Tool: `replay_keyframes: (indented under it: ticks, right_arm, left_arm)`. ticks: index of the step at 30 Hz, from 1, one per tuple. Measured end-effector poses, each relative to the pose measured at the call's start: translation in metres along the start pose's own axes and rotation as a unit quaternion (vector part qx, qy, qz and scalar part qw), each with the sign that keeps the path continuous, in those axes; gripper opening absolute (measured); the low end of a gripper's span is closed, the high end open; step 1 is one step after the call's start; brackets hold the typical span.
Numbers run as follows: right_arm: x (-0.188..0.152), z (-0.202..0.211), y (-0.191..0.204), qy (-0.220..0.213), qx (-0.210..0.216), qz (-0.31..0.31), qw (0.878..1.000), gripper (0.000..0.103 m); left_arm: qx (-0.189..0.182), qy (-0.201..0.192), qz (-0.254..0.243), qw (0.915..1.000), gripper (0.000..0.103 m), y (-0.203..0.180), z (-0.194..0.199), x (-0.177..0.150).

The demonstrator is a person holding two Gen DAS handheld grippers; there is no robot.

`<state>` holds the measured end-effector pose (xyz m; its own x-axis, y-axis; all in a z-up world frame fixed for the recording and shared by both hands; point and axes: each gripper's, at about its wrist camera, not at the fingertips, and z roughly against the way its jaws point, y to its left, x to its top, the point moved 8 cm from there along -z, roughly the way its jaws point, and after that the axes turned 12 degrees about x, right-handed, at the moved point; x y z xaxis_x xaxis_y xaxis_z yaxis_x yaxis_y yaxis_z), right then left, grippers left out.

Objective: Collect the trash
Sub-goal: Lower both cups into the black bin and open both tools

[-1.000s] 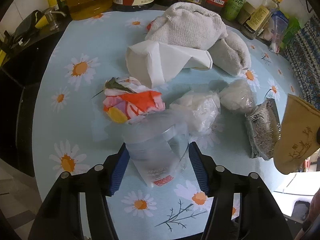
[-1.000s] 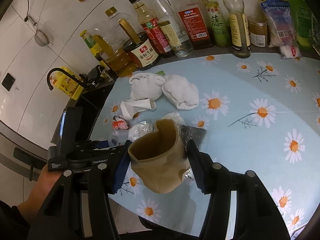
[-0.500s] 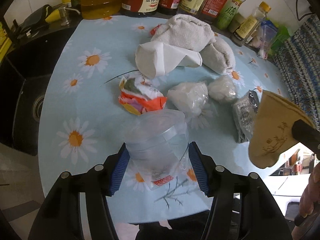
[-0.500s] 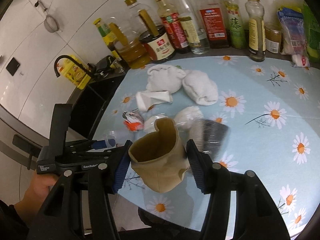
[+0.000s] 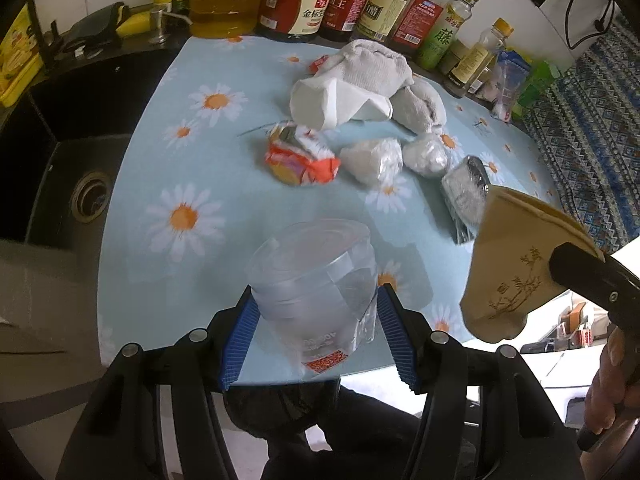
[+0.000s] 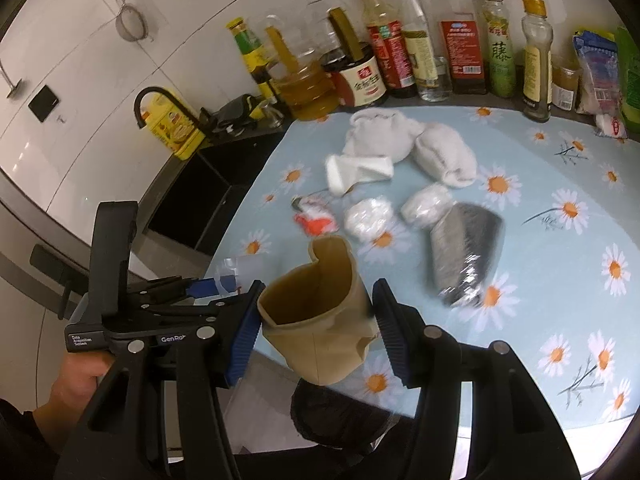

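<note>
Trash: scattered across middle of counter (image 5: 132,184), which wears a pale blue daisy-print cover; two pieces already lifted off, one in each gripper.
Counter: black sink (image 5: 68,152) off its left edge; row of oil and sauce bottles (image 6: 404,52) along back edge.
Towels: two rumpled white cloths (image 5: 376,68) toward back edge, in front of the bottles.
Clear plastic cup (image 5: 308,280): pinched between blue pads of left gripper (image 5: 316,332), held over front edge of counter, rim pointing away from camera; red label near its base, loose film hanging on its right side.
Brown paper cup (image 6: 316,316): crushed, seam split open at rim; clamped between pads of right gripper (image 6: 316,320), above front edge; also seen from left wrist view at far right (image 5: 520,272).
White paper cup (image 5: 332,104): lying on its side, touching front of the towels.
Silver foil packet (image 6: 464,252): flat on counter, right of centre, blurred.
Orange wrapper (image 5: 300,160): crumpled, left of centre, just in front of white paper cup.
Clear film wads: two (image 5: 376,160), (image 5: 426,156), side by side between orange wrapper and foil packet.
Hands: left hand (image 6: 80,372) grips left tool's handle, dark sleeve below; right hand's fingers (image 5: 608,392) at lower right of left wrist view.
Below front edge: something dark, cannot identify.
</note>
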<state>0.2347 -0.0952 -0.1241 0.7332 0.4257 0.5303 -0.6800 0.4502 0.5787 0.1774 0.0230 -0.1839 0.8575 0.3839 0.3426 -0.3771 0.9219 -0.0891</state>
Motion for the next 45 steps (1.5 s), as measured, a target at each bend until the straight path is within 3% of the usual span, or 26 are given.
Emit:
replay_keyframes:
  ticks: [19, 31, 45]
  right_arm:
    - [-0.080, -0.042, 0.045, 0.072, 0.012, -0.003, 0.997, 0.055]
    - [-0.121, -0.069, 0.033, 0.116, 0.007, -0.036, 0.993, 0.055]
    - [-0.153, -0.092, 0.014, 0.148, 0.006, -0.075, 0.986, 0.058]
  left_arm:
    - [-0.021, 0.047, 0.030, 0.9982, 0.058, 0.037, 0.001, -0.101]
    - [-0.026, 0.103, 0.028, 0.9939, 0.058, 0.039, -0.031, -0.150]
    - [-0.018, 0.154, 0.028, 0.9875, 0.058, 0.042, -0.067, -0.182]
